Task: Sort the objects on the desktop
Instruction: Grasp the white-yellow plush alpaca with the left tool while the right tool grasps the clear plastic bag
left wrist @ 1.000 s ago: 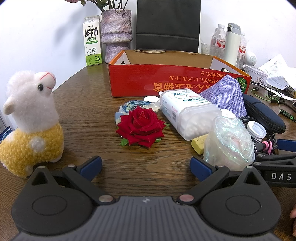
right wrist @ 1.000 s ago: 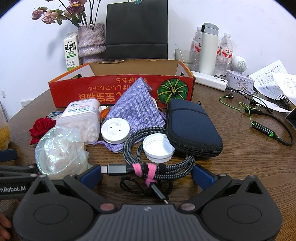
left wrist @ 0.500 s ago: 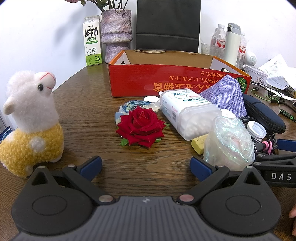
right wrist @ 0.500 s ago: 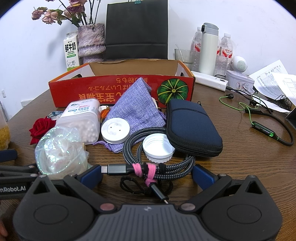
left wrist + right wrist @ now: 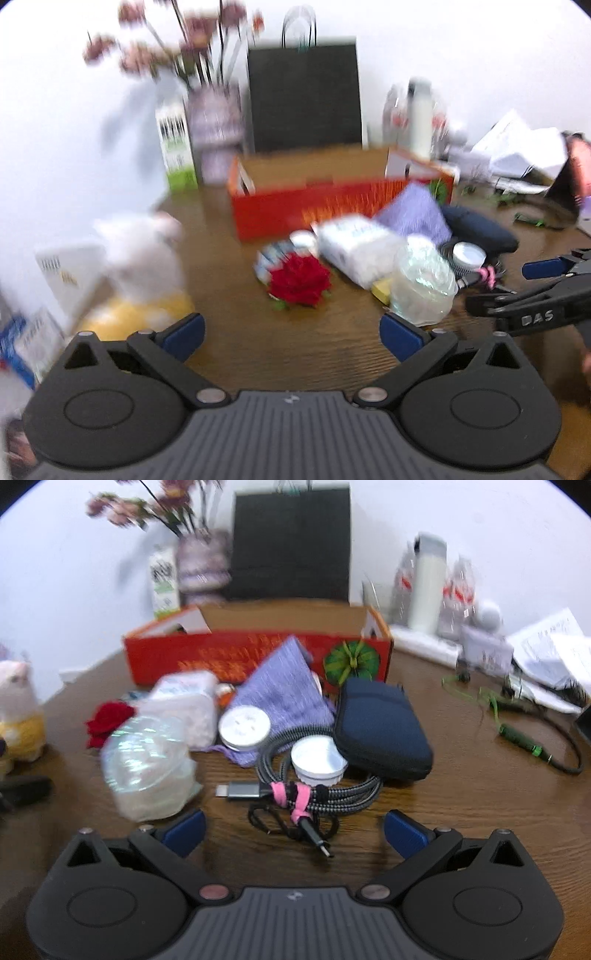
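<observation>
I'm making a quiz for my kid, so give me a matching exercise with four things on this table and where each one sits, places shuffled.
Things:
1. red fabric rose
2. dark blue zippered pouch
3. white round screw cap
4. red cardboard box

Places:
A. behind the purple woven cloth
B. left of the crinkled clear plastic bag
C. on the coiled braided cable
D. right of the cap

Pairs: 1-B, 2-D, 3-C, 4-A

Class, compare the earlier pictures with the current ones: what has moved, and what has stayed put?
Both grippers have lifted and drawn back: each view is motion-blurred and takes in more of the table. The left gripper and right gripper are open and empty, as before. The red fabric rose, braided grey cable bundle and red cardboard box lie where they were.
</observation>
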Demonstrator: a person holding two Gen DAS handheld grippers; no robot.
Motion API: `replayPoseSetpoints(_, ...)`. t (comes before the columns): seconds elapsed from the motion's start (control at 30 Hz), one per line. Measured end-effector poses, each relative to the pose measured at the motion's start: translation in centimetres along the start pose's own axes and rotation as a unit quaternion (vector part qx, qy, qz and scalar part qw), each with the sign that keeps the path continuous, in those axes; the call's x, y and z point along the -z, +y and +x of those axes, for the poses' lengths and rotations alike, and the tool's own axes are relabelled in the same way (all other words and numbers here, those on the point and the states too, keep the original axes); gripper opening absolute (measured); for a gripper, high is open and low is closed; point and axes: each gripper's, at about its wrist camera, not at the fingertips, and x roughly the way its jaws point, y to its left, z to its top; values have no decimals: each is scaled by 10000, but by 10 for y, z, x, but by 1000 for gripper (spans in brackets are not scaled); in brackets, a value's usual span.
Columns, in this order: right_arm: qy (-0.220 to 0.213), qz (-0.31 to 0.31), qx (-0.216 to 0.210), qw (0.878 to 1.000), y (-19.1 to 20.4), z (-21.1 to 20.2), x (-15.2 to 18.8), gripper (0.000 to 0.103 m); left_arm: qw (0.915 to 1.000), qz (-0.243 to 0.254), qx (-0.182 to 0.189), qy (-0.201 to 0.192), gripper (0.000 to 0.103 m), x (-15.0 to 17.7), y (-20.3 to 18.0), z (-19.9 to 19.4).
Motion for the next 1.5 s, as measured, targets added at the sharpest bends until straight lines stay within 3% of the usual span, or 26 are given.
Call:
replayPoseSetpoints(0.07,-219,-105,-60,9997,-3,-16,2,103,9998,143,58,-117,103,-1,25,-13)
replayPoseSetpoints(0.2,-425,-97,-244,9987,-2,-35,-4,103,9993,232,-306,22,103,-16,72,4)
replayPoseSetpoints(0.33,-730,-139,-570,9956,9,-44,-12,103,9981,462,-21,411,100,-30,94,50)
replayPoseSetpoints(0.43,-789,-422,-606,9941,25,-42,-15,98,9965,543,11,635,74,-31,94,70)
replayPoseSetpoints(0.5,-885,-622,-650,9920,36,-40,-16,97,9963,565,-65,647,44,-28,90,76)
replayPoseSetpoints(0.6,-853,-757,-744,9907,48,-24,-21,94,9981,189,-180,560,43,-27,84,61)
replayPoseSetpoints(0.7,-607,-731,-911,9913,59,-2,-28,76,9991,66,-376,159,43,-29,65,30)
replayPoseSetpoints(0.73,-494,-701,-962,9917,61,5,-29,60,9993,-26,-362,52,43,-29,59,21)
replayPoseSetpoints(0.77,-373,-709,-990,9919,64,9,-30,38,9994,-147,-310,-30,43,-27,53,11)
replayPoseSetpoints(0.93,-489,-667,-1108,9904,59,-17,-14,36,9984,-467,-190,-244,43,-17,20,-26)
replayPoseSetpoints(1.07,-435,-350,-1072,9927,35,-52,8,36,9967,-730,343,-44,43,-3,-9,-34)
replayPoseSetpoints(1.23,-442,-45,-977,9942,11,-85,30,36,9953,-559,781,-90,43,-1,-44,-45)
replayPoseSetpoints(1.37,-735,142,-915,9930,-4,-98,24,36,9954,-519,790,-177,43,-16,-45,-45)
replayPoseSetpoints(1.5,-964,31,-827,9919,-14,-97,-8,36,9960,-374,727,-356,43,-49,-32,-45)
